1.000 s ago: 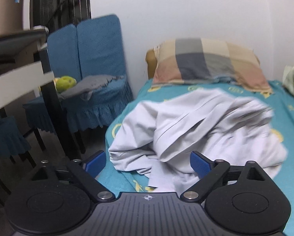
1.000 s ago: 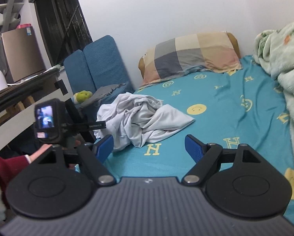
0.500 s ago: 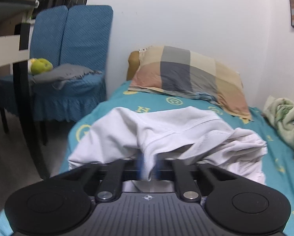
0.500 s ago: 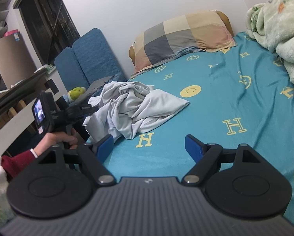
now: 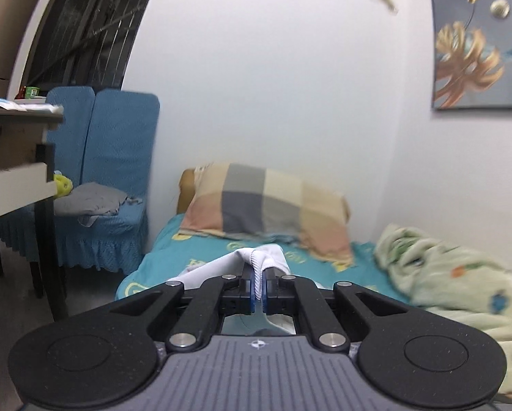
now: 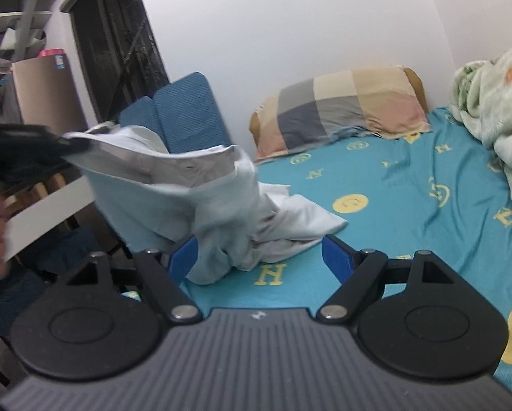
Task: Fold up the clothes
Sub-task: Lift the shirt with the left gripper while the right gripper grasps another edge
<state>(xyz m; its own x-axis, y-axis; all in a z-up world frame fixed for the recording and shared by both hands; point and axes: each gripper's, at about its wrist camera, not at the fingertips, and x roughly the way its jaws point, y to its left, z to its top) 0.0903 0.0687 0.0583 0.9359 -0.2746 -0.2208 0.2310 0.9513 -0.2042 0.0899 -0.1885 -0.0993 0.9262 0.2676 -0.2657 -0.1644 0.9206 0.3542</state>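
Observation:
A white garment (image 6: 221,198) is pulled up off the teal bed sheet (image 6: 410,178); its lower part still trails on the bed. My left gripper (image 5: 258,286) is shut on a ribbed edge of the white garment (image 5: 259,260), which drapes over and below the fingers. In the right wrist view the left gripper (image 6: 67,144) shows blurred at the far left, holding the cloth high. My right gripper (image 6: 259,257) stands open near the bed's front edge, with the hanging cloth just beyond its left finger and nothing between the pads.
A checked pillow (image 6: 341,109) lies at the head of the bed. A pale green blanket (image 6: 495,120) is heaped along the right side. Blue-covered chairs (image 5: 115,171) with grey cloth stand left of the bed, beside a desk (image 5: 12,185). A picture (image 5: 478,44) hangs on the wall.
My left gripper went from open to shut on the garment's edge, then rose and lifted the cloth off the bed. The right gripper stayed open, almost in place.

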